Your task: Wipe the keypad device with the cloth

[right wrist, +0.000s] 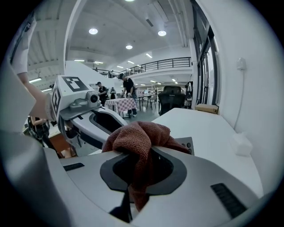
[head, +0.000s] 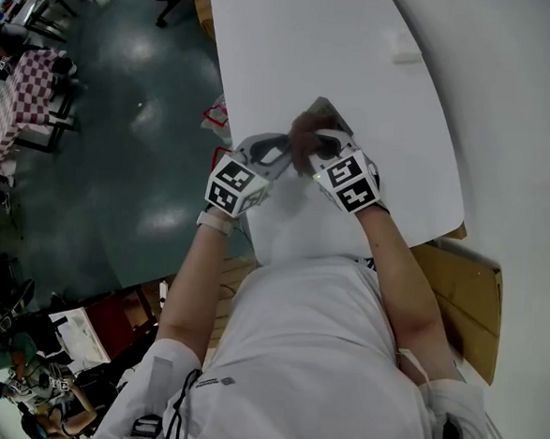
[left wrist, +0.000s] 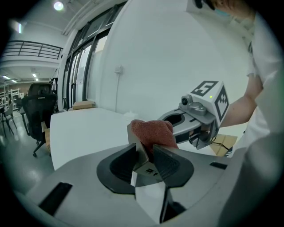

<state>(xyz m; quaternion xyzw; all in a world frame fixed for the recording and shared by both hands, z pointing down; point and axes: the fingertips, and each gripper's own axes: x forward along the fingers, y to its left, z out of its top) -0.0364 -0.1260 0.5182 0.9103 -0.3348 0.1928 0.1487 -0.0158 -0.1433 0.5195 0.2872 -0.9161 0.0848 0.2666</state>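
Observation:
The grey keypad device (left wrist: 143, 160) is held off the white table (head: 297, 37), clamped edgewise between my left gripper's (left wrist: 146, 153) pads. In the head view its far corner (head: 326, 109) sticks out beyond both grippers. A brown cloth (right wrist: 138, 135) is bunched in my right gripper (right wrist: 140, 155), which is shut on it. The cloth (left wrist: 153, 132) rests on the device's upper end, and a buttoned corner of the device (right wrist: 189, 144) shows just past it. The two grippers face each other closely, left gripper (head: 260, 158) and right gripper (head: 329, 152), with the cloth (head: 306, 134) between them.
A small white block (head: 406, 48) lies at the far side of the table. A cardboard box (head: 467, 298) stands at the right, below the table edge. A red-and-white packet (head: 216, 116) sits at the left edge. Chairs and a checkered table (head: 26, 89) stand on the floor to the left.

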